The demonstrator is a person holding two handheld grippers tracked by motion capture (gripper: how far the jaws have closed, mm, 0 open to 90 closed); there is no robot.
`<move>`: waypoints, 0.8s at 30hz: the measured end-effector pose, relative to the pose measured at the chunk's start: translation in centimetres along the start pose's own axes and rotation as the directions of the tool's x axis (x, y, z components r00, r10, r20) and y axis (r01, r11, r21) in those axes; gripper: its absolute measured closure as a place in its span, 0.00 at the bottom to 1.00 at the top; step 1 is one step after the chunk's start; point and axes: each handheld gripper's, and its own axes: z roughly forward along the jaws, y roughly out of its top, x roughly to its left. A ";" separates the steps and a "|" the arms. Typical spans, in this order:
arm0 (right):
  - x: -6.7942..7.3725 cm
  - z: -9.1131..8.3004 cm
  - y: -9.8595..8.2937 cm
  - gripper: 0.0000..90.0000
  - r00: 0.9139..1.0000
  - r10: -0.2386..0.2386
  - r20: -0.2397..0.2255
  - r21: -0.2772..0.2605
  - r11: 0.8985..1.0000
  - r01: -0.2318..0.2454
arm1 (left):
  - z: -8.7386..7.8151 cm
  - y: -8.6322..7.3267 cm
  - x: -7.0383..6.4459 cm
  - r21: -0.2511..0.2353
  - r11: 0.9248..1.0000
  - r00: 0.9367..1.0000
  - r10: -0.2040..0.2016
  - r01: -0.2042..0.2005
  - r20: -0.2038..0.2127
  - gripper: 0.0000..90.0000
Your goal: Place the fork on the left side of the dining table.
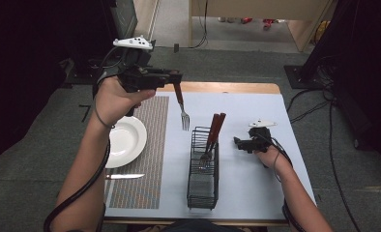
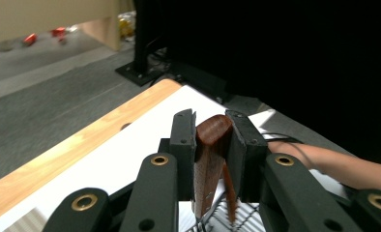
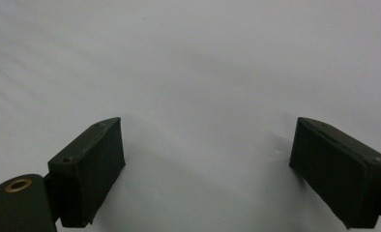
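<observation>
Fork with a red-brown wooden handle and steel tines (image 1: 182, 107) hangs tines-down from the left claw (image 1: 175, 77), lifted above the white desk (image 1: 256, 111).

Left claw pinches the handle top between its pads (image 2: 183, 145); the fork hangs toward the desk's 12 o'clock edge, just beside the striped woven placemat (image 1: 152, 145), clear of the black wire cutlery basket (image 1: 203, 169) at its 5 o'clock. Right claw (image 1: 240, 143) rests low at the basket's 3 o'clock, jaws spread wide over bare desk. White round plate (image 1: 125, 140) overhangs the 9 o'clock edge, and a table knife (image 1: 124, 176) lies at its 6 o'clock.
</observation>
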 end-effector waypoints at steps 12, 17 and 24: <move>0.0 0.0 0.0 0.13 1.000 0.000 0.000 -0.001 1.000 0.000 | 2.6 -4.1 4.9 0.042 0.993 0.991 -0.105 0.109 -0.087 0.84; 0.0 0.0 0.0 0.13 1.000 -0.001 0.000 -0.001 1.000 0.001 | 3.1 -5.7 6.2 0.046 0.990 0.985 -0.130 0.136 -0.116 0.84; 0.0 0.0 0.0 0.13 1.000 0.000 0.000 0.000 1.000 0.000 | 2.9 -7.0 8.0 0.009 0.982 0.972 -0.185 0.188 -0.143 0.84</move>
